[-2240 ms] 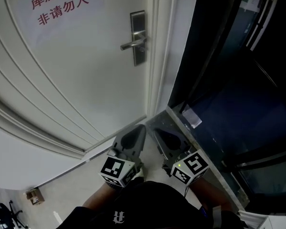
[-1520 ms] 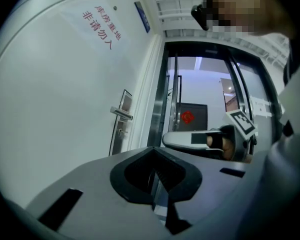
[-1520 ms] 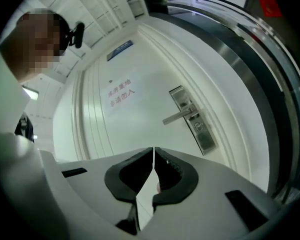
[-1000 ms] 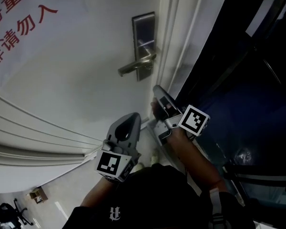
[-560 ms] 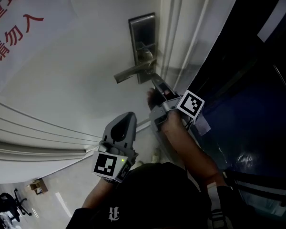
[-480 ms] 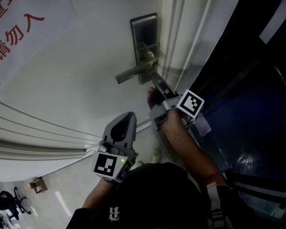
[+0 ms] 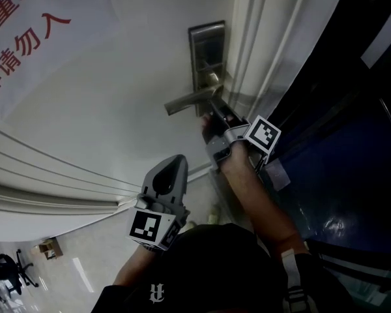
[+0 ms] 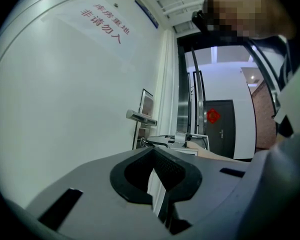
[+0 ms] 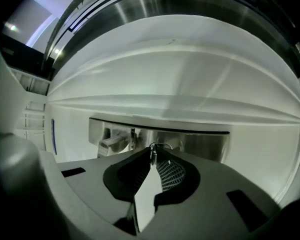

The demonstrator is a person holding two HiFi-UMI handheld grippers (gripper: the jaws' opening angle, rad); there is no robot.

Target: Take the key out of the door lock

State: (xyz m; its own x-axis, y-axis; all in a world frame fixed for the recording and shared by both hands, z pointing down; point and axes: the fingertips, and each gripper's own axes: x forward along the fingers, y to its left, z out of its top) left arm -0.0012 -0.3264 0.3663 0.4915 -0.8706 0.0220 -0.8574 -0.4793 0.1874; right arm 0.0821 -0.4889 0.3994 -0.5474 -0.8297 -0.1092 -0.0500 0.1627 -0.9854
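Observation:
The steel lock plate (image 7: 205,51) with its lever handle (image 7: 189,101) is on the white door (image 7: 104,109). My right gripper (image 7: 215,107) reaches up to the plate just below the handle. In the right gripper view its jaws are closed on the thin metal key (image 9: 152,153), whose wire ring (image 9: 161,145) loops over the tips against the lock plate (image 9: 205,141). My left gripper (image 7: 176,163) hangs lower, away from the door, shut with nothing in it. From the left gripper (image 8: 154,156) view the handle (image 8: 140,117) and the right gripper (image 8: 166,140) show side on.
Red characters (image 7: 26,12) are printed on the door's upper left. The white door frame (image 7: 267,38) runs right of the lock, with dark glass panels (image 7: 352,142) beyond. A small box (image 7: 47,246) and a chair base (image 7: 13,266) sit on the floor at lower left.
My right gripper rose from low by the floor up to the lock plate and closed in under the handle. The left gripper stayed low. The head view drew nearer the door.

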